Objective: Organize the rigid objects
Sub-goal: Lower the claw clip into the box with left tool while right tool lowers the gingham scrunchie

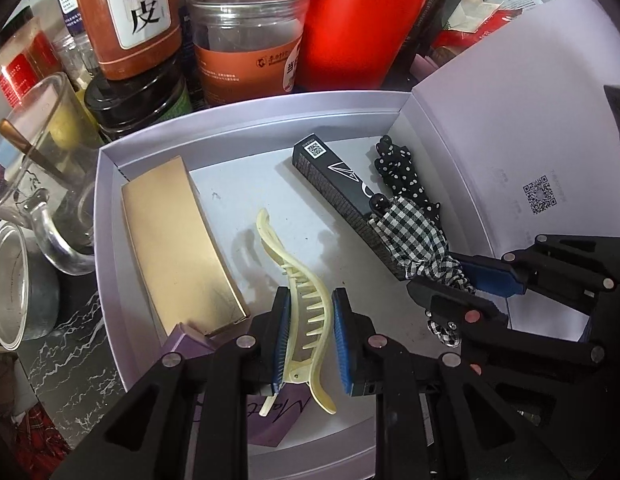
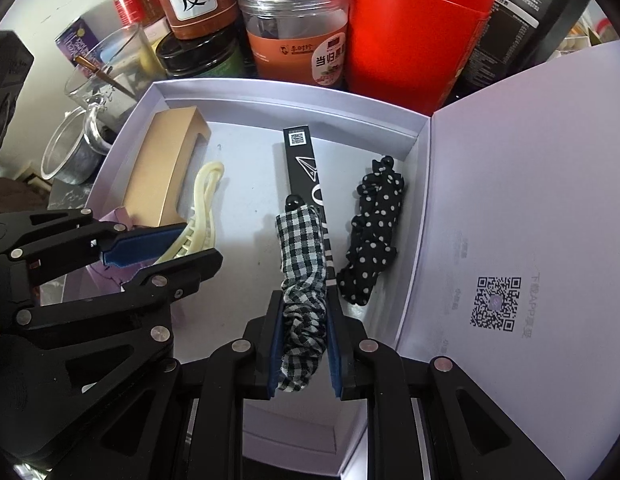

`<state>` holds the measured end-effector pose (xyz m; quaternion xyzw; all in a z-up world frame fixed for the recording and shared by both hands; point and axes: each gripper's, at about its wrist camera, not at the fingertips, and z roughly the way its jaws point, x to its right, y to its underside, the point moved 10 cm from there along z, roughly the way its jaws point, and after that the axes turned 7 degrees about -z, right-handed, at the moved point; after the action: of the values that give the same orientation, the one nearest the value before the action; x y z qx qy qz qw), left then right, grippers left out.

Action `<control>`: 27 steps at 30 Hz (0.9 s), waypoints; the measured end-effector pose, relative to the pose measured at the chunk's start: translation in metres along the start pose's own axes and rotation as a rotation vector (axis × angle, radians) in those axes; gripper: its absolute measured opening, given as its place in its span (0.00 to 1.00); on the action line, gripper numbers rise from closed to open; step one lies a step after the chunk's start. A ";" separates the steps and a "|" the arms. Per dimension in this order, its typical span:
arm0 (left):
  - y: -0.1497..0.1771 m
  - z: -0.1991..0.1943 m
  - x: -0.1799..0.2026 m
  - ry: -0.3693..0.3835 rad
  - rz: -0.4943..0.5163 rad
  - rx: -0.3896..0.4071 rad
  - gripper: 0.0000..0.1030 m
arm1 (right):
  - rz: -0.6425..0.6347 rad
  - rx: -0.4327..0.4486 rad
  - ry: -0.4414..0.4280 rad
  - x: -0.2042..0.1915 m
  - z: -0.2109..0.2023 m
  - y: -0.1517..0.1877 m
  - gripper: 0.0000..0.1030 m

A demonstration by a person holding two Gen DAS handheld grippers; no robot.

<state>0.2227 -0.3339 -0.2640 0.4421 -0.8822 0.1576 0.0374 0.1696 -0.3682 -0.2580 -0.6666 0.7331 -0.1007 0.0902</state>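
An open white box (image 1: 109, 216) (image 2: 269, 98) holds a gold box (image 1: 177, 240) (image 2: 165, 176), a black slim box (image 1: 334, 184) (image 2: 303, 168) and a black polka-dot scrunchie (image 1: 402, 172) (image 2: 372, 232). My left gripper (image 1: 310, 316) (image 2: 165, 248) is shut on a cream hair clip (image 1: 305, 300) (image 2: 201, 208), low inside the white box. My right gripper (image 2: 303, 332) (image 1: 466, 284) is shut on a black-and-white checked scrunchie (image 2: 303, 264) (image 1: 414, 236) that lies over the black slim box.
Jars (image 1: 245, 40), a red canister (image 1: 362, 20) (image 2: 414, 32) and a black-lidded jar (image 1: 137, 100) stand close behind the white box. A glass mug (image 1: 41, 184) with a stick and a glass jar (image 1: 9, 288) stand at the left. The box's open lid (image 2: 510, 240) lies at the right. A purple box (image 1: 189, 344) lies under my left gripper.
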 end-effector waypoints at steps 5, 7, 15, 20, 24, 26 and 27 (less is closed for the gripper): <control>0.000 0.011 -0.004 0.008 -0.005 -0.036 0.20 | -0.003 -0.008 0.015 0.002 0.000 -0.003 0.18; -0.003 0.012 -0.003 0.002 0.004 -0.030 0.20 | -0.005 -0.013 0.023 0.001 0.003 -0.004 0.18; -0.006 0.007 -0.005 -0.032 0.017 -0.010 0.20 | 0.005 -0.027 0.032 -0.001 0.005 -0.005 0.20; -0.004 -0.005 -0.008 -0.047 0.018 -0.004 0.22 | 0.004 -0.027 0.044 -0.003 0.004 -0.013 0.26; -0.005 -0.013 -0.013 -0.067 0.010 0.004 0.22 | 0.008 -0.020 0.047 -0.002 -0.003 -0.018 0.35; -0.005 -0.018 -0.015 -0.071 0.005 0.003 0.22 | 0.008 -0.014 0.051 -0.002 -0.007 -0.019 0.38; -0.005 -0.021 -0.015 -0.073 0.004 0.006 0.22 | 0.008 -0.007 0.051 -0.002 -0.010 -0.019 0.38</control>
<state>0.2345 -0.3188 -0.2459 0.4458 -0.8834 0.1441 0.0035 0.1854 -0.3677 -0.2428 -0.6611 0.7382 -0.1145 0.0697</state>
